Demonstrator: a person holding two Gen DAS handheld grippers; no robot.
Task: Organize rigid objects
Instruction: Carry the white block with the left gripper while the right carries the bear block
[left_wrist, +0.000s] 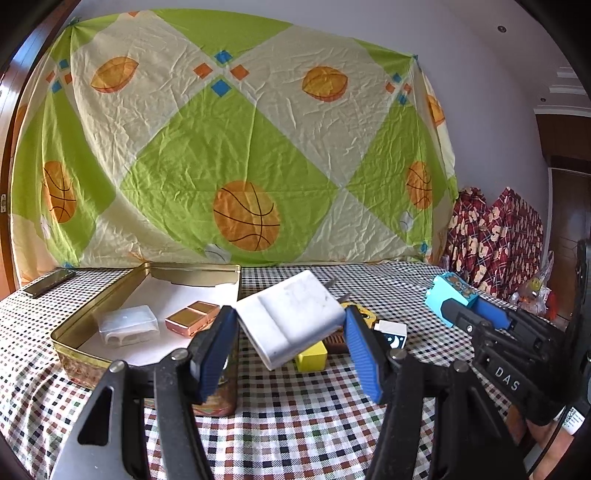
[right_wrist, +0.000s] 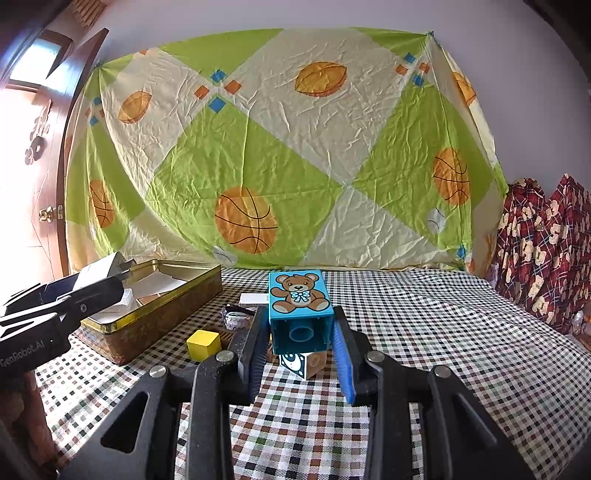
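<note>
My left gripper (left_wrist: 291, 332) jaws pinch the hard, slick white charger (left_wrist: 291, 321) by its sides; my right gripper (right_wrist: 301, 341) jaws pinch the light blue block (right_wrist: 298, 310).

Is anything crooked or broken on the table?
Nothing looks broken. The white plastic plug adapter sits tilted in the left tool, held above the checkered tablecloth. Inside the gold metal tin, the white paper liner has a torn, ragged back edge.
</note>
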